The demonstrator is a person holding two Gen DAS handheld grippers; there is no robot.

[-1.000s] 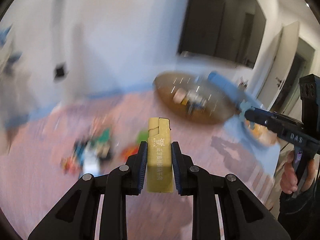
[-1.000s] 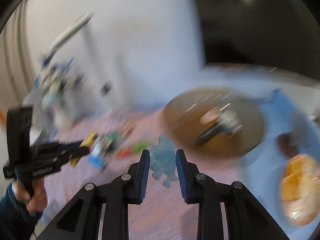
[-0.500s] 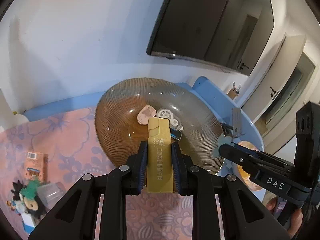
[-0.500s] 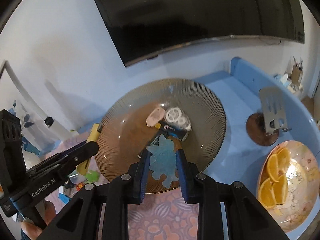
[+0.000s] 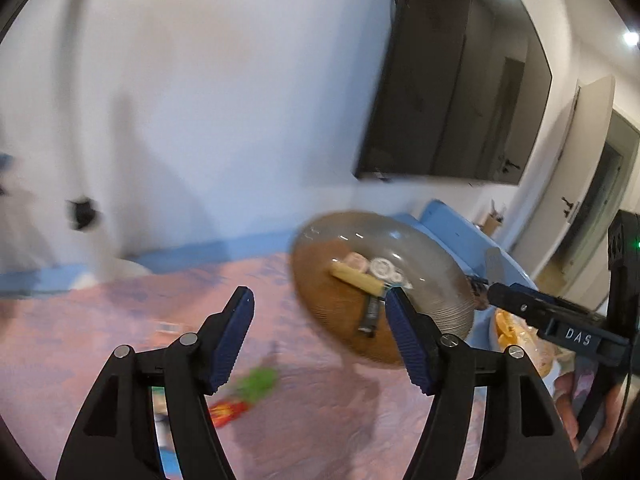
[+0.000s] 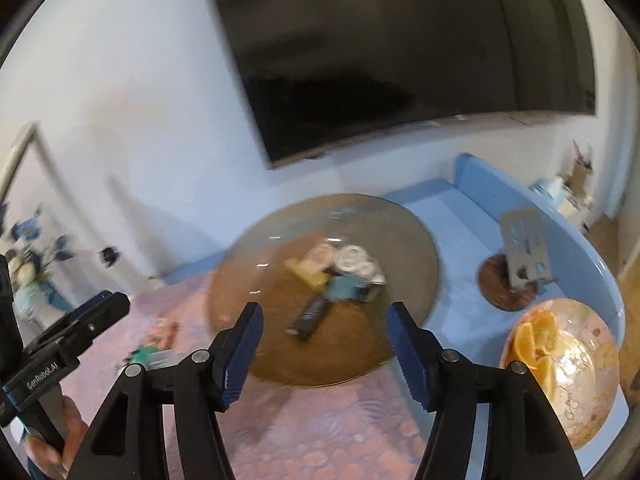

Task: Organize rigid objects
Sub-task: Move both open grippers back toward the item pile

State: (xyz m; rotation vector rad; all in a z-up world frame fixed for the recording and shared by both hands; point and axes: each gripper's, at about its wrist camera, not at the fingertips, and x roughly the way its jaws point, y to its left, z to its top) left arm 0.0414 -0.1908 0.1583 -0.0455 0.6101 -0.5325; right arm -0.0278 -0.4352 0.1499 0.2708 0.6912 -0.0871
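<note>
Right wrist view alone shows the orange plate (image 6: 576, 368); both grippers' jaws are opening, empty.

The bowl (image 6: 408, 240) is ribbed, glossy brown glass. The grippers' fingers (image 5: 412, 344) are matt black plastic with ridged blue pads. The wall screen (image 6: 400, 60) is glossy black. A patterned pink cloth (image 6: 320, 440) covers the smooth blue counter (image 6: 452, 208).
</note>
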